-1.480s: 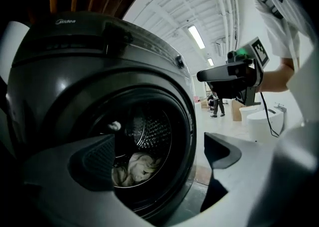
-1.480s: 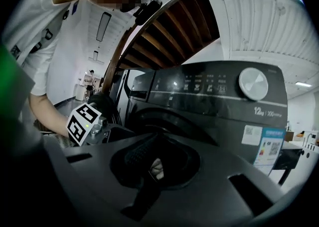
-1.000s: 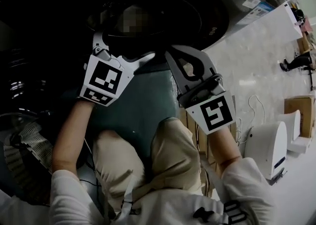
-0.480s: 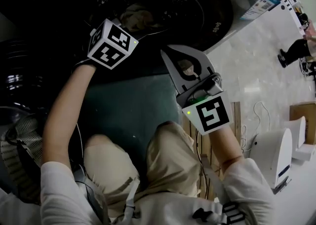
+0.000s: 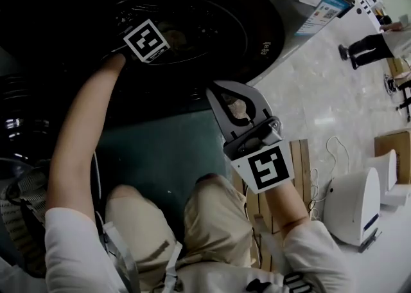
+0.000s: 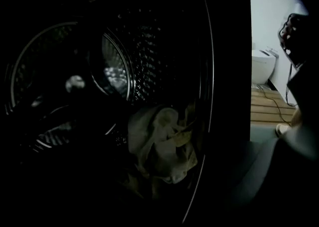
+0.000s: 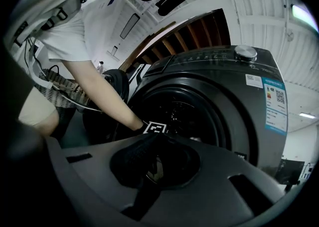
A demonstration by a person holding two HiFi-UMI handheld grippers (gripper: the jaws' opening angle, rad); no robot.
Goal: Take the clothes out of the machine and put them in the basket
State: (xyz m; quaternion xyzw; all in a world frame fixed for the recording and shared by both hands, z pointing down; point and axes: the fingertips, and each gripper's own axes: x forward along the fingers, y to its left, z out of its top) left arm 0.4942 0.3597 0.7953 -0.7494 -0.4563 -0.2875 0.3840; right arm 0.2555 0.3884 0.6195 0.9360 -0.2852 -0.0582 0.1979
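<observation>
White short sleeves (image 5: 70, 250); beige trousers (image 5: 212, 221); grey right gripper (image 5: 216, 90); black-white marker cubes (image 5: 263, 166).

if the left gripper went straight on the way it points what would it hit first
Most likely the pale clothes lying low in the drum, near its front edge. The left gripper points into the drum, though the dark hides exact depth.

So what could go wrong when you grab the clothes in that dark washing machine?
1. It is very dark inside the drum, so the left hand-held gripper might pinch only a thin fold of the pale cloth, and it could slip out.
2. The cloth lies bunched close to the door rim, so it might catch there when pulled.
3. The right hand-held gripper is outside and shut, so it can't quickly catch a dropped piece.
</observation>
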